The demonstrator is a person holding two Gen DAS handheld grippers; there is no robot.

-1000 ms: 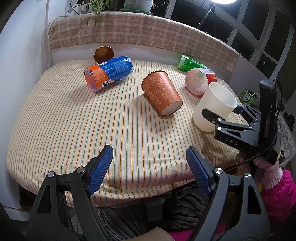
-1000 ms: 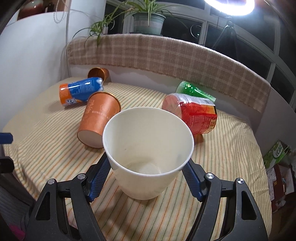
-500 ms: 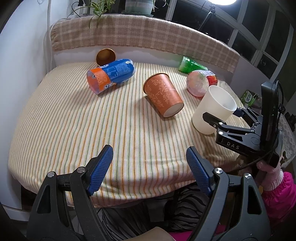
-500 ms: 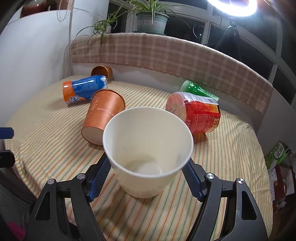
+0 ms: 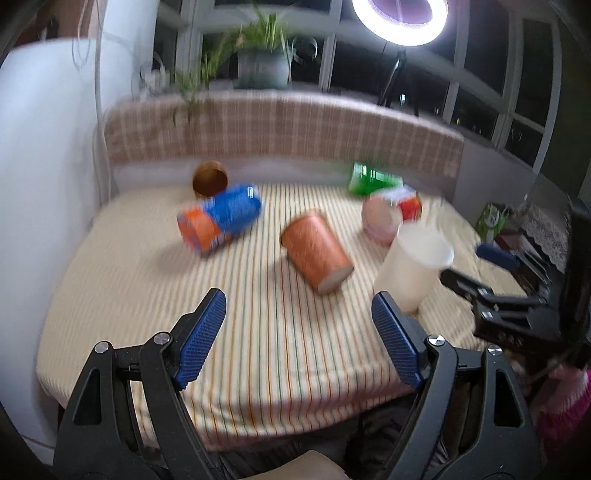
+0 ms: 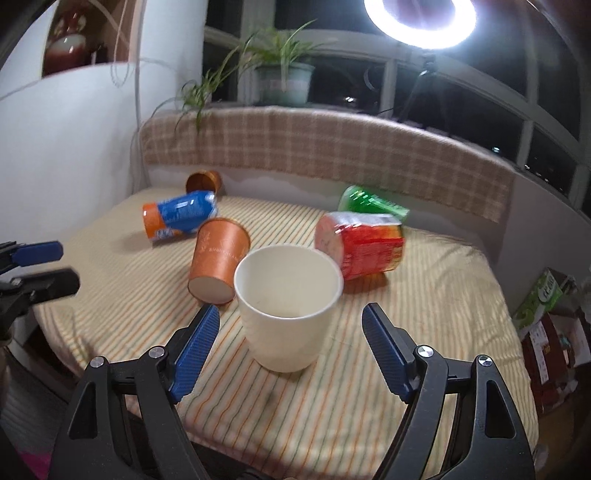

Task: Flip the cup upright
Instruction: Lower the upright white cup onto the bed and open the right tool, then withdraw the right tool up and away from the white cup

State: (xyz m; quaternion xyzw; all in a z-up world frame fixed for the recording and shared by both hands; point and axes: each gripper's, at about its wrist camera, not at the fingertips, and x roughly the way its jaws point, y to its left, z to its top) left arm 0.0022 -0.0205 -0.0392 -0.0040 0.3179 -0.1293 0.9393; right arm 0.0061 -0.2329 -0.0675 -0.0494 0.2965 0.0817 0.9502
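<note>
1. Striped cream tablecloth (image 6: 424, 295) covers a rounded table whose near edge drops off just under both grippers; a checked fabric-covered backrest (image 6: 332, 147) closes the far side, under dark windows with a potted plant (image 6: 280, 81) and a ring light (image 6: 419, 22).
2. Upright white paper cup (image 6: 288, 306) stands mouth-up near the table's near edge, with bare cloth at its 3 and 6 o'clock.
3. Right gripper (image 6: 290, 347) is spread wide, its blue pads clear of the cup on both sides; a second ago those pads pressed the cup's walls, and the gripper has since pulled back toward the edge.
4. Left gripper (image 5: 295, 336) hangs spread and empty over the near edge, as before, though its view has tilted up and blurred.
5. Seen from the right wrist, an orange paper cup lying on its side (image 6: 218, 258) sits just beside the white cup at 10 o'clock, and a red-and-green snack tub on its side (image 6: 362, 243) lies near at 1 o'clock.
6. Farther back lie a blue-and-orange can (image 6: 177, 218) at 11 o'clock, a small copper-coloured cup (image 6: 203, 181) behind it, and a green cup (image 6: 369, 203) near the backrest.
</note>
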